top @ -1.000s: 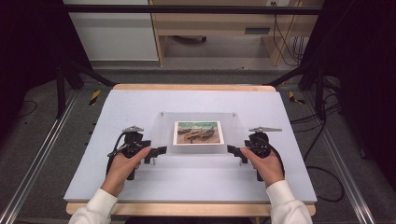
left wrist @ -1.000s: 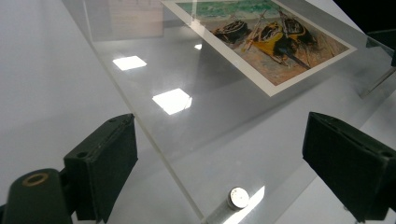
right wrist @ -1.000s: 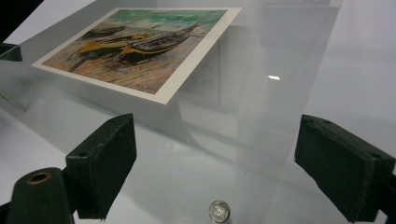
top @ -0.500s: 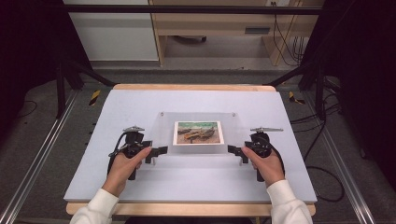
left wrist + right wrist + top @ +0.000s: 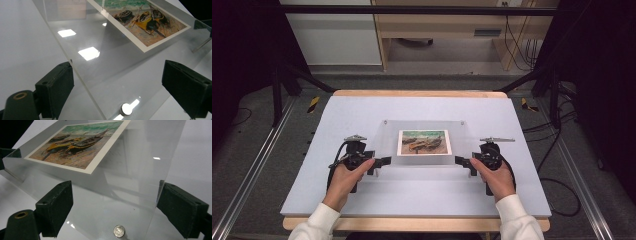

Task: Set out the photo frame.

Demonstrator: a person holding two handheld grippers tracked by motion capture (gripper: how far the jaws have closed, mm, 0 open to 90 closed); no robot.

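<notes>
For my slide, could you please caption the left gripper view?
Open left claw straddling a corner of the clear acrylic frame holding a boat print.

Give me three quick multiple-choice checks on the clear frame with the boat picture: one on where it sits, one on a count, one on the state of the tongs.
1. Where does the clear frame lie on the table?
A. At the far left corner
B. About mid-table, between the two tongs
C. Hanging off the near edge

2. How many round silver studs show near the frame's corner in the right gripper view?
A. One
B. Three
C. Five

3. How do the left tongs stand?
A. Shut on the picture
B. Shut on a cable
C. Open, jaws either side of the frame's corner

Answers:
1 B: in the high view the frame sits centred, with the left tongs and the right tongs at its near corners.
2 A: a single stud sits between the jaws.
3 C: the jaws stand wide apart, with the frame's corner between them.
</notes>
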